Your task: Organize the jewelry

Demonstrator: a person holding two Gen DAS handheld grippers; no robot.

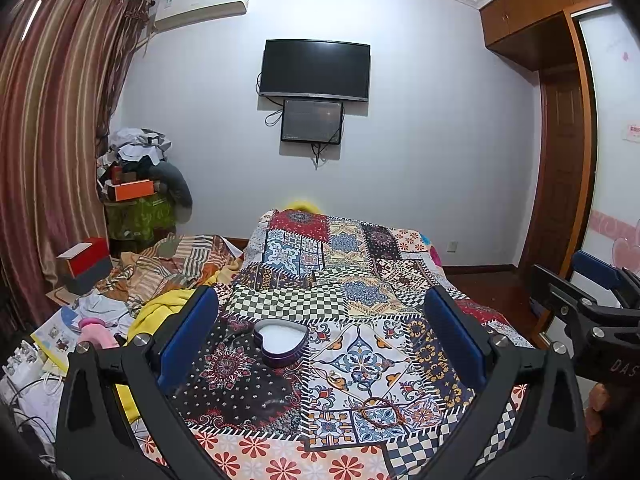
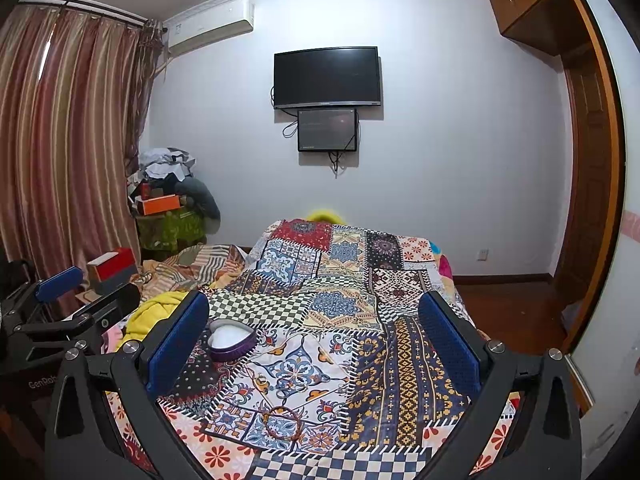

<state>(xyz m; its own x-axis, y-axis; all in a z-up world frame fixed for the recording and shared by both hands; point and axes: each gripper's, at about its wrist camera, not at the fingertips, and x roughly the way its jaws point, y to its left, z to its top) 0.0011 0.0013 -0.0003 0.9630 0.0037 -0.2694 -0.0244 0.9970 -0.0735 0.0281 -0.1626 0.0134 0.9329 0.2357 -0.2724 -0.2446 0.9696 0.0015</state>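
Hovering above the quilt (image 1: pixel 352 280), both grippers point toward the far wall. Left gripper (image 1: pixel 320 312): blue pads (image 1: pixel 188 332) spread wide, nothing between them. Right gripper (image 2: pixel 316 320): pads (image 2: pixel 176 340) likewise spread wide, holding nothing.

Heart tin (image 1: pixel 281 342), lid off, white lining visible, sits on the quilt ahead of the left gripper, between its fingers and nearer the left one. From the right gripper the tin (image 2: pixel 232 340) lies just beside its left finger.

Red bracelet (image 1: pixel 378 412) lies flat on the quilt, nearer the left gripper than the tin and toward its right finger; in the right wrist view it (image 2: pixel 282 424) sits low, between the fingers. Small gold pieces (image 2: pixel 280 386) lie between bracelet and tin; too small to tell what type.

Right gripper's fingers (image 1: pixel 576 280) show at the right edge of the left wrist view, well apart from the tin.
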